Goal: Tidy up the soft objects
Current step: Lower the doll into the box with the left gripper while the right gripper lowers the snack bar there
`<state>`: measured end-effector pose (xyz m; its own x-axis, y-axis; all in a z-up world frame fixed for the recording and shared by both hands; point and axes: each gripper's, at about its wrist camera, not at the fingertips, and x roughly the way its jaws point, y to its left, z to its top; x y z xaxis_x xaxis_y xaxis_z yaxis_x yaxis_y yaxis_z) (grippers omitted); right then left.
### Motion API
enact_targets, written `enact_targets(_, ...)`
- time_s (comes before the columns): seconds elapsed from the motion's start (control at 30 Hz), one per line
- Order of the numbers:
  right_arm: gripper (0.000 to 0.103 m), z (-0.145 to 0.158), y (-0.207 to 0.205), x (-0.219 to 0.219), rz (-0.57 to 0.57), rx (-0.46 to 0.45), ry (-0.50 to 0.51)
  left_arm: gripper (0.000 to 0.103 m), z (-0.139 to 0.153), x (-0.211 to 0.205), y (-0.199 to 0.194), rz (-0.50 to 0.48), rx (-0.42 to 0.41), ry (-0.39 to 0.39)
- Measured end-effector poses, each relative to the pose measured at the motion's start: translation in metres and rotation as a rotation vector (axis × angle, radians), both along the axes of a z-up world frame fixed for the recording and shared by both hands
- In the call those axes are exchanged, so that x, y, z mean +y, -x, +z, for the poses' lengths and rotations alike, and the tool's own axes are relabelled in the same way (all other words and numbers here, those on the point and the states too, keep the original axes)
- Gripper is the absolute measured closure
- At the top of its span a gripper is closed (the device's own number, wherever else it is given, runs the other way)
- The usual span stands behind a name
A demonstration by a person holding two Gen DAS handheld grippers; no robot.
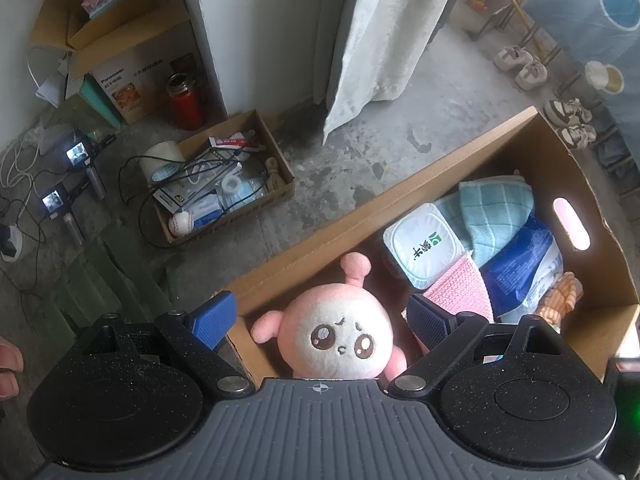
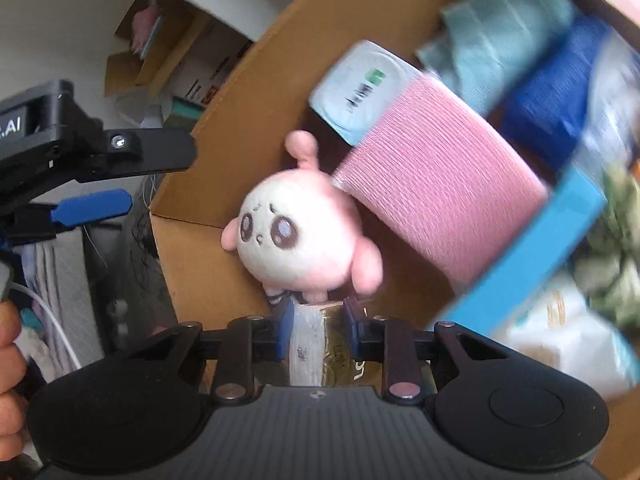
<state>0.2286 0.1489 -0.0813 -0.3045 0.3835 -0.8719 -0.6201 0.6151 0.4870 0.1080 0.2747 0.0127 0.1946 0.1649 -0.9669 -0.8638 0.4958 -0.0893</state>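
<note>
Plush toy [image 2: 296, 232] hides the packet's [image 2: 320, 344] front end.

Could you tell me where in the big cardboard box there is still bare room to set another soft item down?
In the cardboard box, the only bare floor is a small patch between the pink plush doll and the long wall. The far end is crowded: white tub, teal towel, pink cloth, blue packet.

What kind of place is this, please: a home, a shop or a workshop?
Probably a room in a home, perhaps a bedroom corner. Pairs of shoes stand on the bare floor beside a curtain, and cardboard boxes of household things lie about.
</note>
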Motion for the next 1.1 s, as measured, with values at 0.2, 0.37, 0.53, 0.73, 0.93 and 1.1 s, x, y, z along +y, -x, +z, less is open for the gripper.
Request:
enact_targets(0.2, 0.103, -0.007, -0.007, -0.042, -0.145, 0.107, 0.072, 0.01, 0.0, -0.001, 0.001, 0.008, 0.001, 0.005)
enact_targets(0.37, 0.103, 0.008, -0.002, -0.048, -0.082, 0.049, 0.141, 0.01, -0.001, -0.002, -0.001, 0.006, 0.003, 0.007)
enact_targets(0.53, 0.103, 0.012, 0.008, -0.039, 0.022, -0.012, 0.222, 0.01, -0.002, -0.006, -0.004, 0.004, 0.002, 0.01)
enact_targets(0.73, 0.103, -0.003, 0.007, -0.02, 0.082, 0.044, 0.278, 0.01, -0.002, -0.008, -0.007, 0.0, 0.0, 0.006)
enact_targets(0.93, 0.103, -0.005, 0.017, -0.009, 0.225, 0.001, 0.314, 0.01, -0.002, -0.005, -0.007, 0.013, -0.007, 0.004)
enact_targets(1.1, 0.103, -0.009, 0.032, -0.001, 0.359, -0.074, 0.342, 0.01, -0.002, -0.002, -0.005, 0.022, -0.01, 0.008)
